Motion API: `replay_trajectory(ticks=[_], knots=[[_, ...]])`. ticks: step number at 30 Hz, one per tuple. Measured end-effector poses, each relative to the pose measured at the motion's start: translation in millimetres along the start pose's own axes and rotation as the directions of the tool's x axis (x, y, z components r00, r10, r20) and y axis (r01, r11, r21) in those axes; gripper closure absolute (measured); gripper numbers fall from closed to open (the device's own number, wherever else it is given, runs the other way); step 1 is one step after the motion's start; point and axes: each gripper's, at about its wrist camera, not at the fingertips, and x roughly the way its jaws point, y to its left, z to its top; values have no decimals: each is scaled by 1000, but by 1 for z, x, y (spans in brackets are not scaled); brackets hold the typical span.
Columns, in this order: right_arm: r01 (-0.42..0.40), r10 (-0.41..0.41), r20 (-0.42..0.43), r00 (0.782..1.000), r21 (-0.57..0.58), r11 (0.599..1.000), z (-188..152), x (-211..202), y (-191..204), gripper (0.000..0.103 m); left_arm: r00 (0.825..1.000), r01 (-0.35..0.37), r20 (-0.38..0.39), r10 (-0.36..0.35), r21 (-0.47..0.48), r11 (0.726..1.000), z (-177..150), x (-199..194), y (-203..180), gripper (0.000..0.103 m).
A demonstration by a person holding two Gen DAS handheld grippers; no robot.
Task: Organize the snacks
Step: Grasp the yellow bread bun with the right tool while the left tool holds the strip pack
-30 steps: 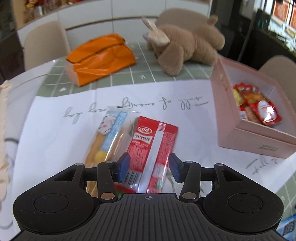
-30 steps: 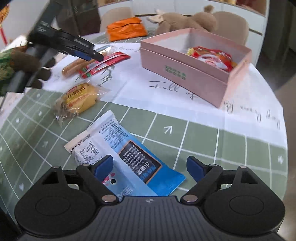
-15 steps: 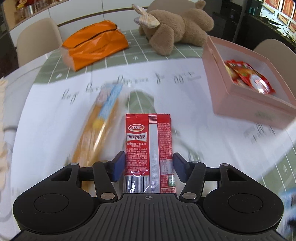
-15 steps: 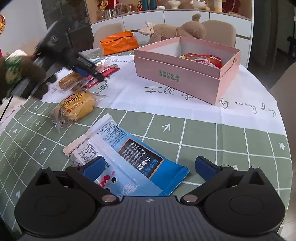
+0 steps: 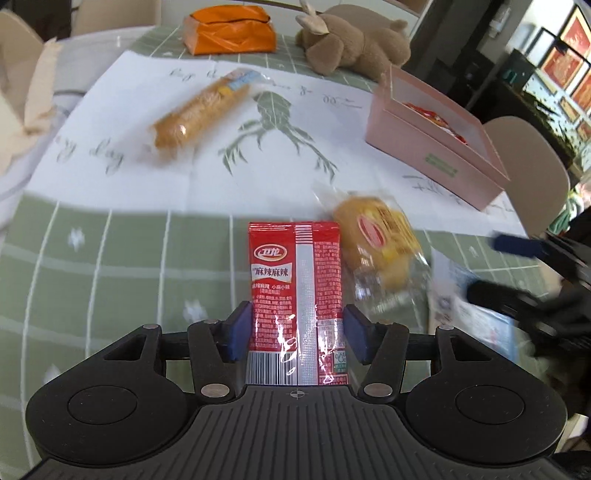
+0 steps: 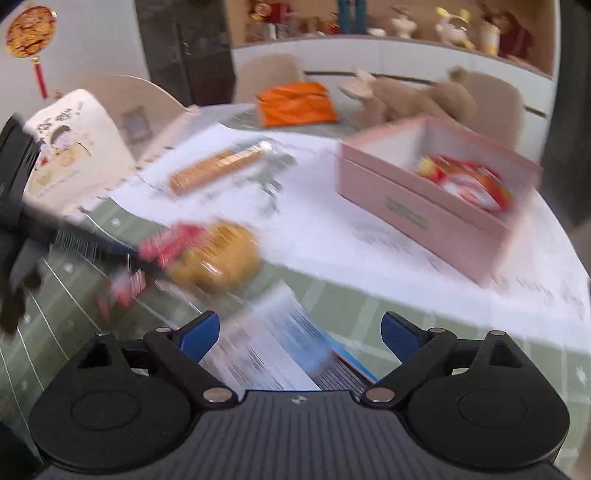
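A red snack packet (image 5: 291, 273) stands between the pads of my left gripper (image 5: 297, 332), clear of the table; the jaws are closing and press its sides. It hangs over the green check cloth beside a round yellow bun packet (image 5: 380, 240). My right gripper (image 6: 299, 332) hovers over a blue and white packet (image 6: 273, 347). Its jaws are closing, with the pads still wide of the packet. The pink box (image 5: 424, 147) at the right holds red snacks. A long biscuit packet (image 5: 199, 110) lies on the white cloth.
An orange bag (image 5: 231, 27) and a brown plush toy (image 5: 354, 40) lie at the table's far side. Beige chairs (image 5: 532, 166) ring the round table. In the blurred right wrist view the pink box (image 6: 406, 206) sits right of centre.
My left gripper lifted the red packet off the white cloth and carried it nearer, over the green cloth beside the bun. The right gripper shifted a little above the blue packet.
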Motion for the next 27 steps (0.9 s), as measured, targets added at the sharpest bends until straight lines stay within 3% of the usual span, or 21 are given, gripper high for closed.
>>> replay_trajectory(ticks=[5,9,16,18,24,27], knots=[[-36,33,-66,997,-40,999,14,36,26,9,989,-145,5,146,-42,989,-9,-8,2,45],[-83,82,-104,991,-5,997,12,43,30,10,987,-157,26,161,-114,981,-10,-13,11,45],[-50,56,-47,997,117,992,40,64,32,10,973,-228,31,228,-20,974,-15,-8,-8,43],[-46,56,-64,996,145,988,44,79,31,10,976,-215,24,215,-6,977,-14,-6,-13,43],[-52,57,-76,995,72,996,34,74,24,42,993,-119,16,119,13,993,-6,4,-26,43],[-1,5,-71,997,60,998,24,53,5,44,996,-92,14,91,44,995,-2,12,-41,43]])
